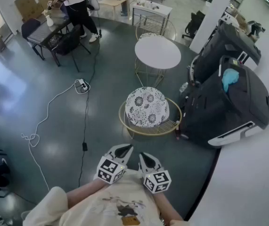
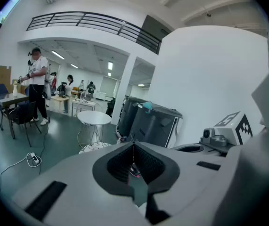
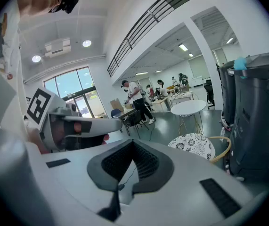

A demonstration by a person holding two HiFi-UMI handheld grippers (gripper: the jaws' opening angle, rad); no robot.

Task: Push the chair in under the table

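A chair [image 1: 147,108] with a floral cushion and a gold wire frame stands on the dark floor, a short way in front of a round white table [image 1: 157,52]. The chair's seat [image 3: 194,145] also shows in the right gripper view, and the table [image 2: 94,118] in the left gripper view. My left gripper [image 1: 124,150] and right gripper [image 1: 146,158] are held side by side close to my body, well short of the chair. Both are shut with nothing between their jaws. Neither touches the chair.
Two large dark suitcases [image 1: 228,98] lie right of the chair along a white wall. A white cable and power strip [image 1: 81,84] trail over the floor at left. A person [image 1: 75,6] stands by a dark desk with chairs at the back left.
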